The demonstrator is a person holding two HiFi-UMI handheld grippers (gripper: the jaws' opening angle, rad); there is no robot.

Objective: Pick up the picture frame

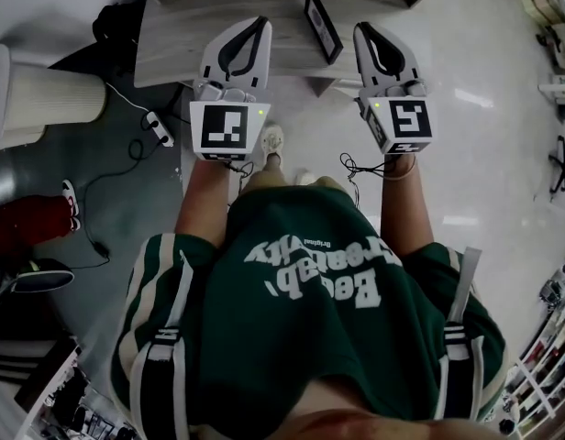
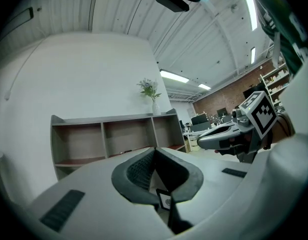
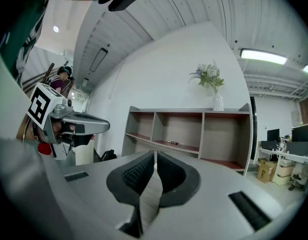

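I see one picture frame [image 1: 322, 24]. It is black and stands on its edge on the grey tabletop [image 1: 172, 44]. It sits between my two grippers and neither one touches it.

My left gripper [image 1: 261, 24] is just beside the frame on one side. Its fingers [image 2: 139, 171] are pressed together and hold nothing. My right gripper [image 1: 363, 30] is just beside the frame on the other side. Its fingers [image 3: 136, 173] are pressed together too, and they also hold nothing. Both grippers point out over the tabletop.

Past the grippers there is one shelf [image 3: 194, 115] against a white wall. I count three open boxes in its top row. The middle box has one small flat thing [image 3: 171, 143] in it, too small for me to tell what it is. The other two boxes look bare. On top of the shelf stands one vase [image 3: 218, 102] with a bunch of flowers [image 3: 208, 75] in it.
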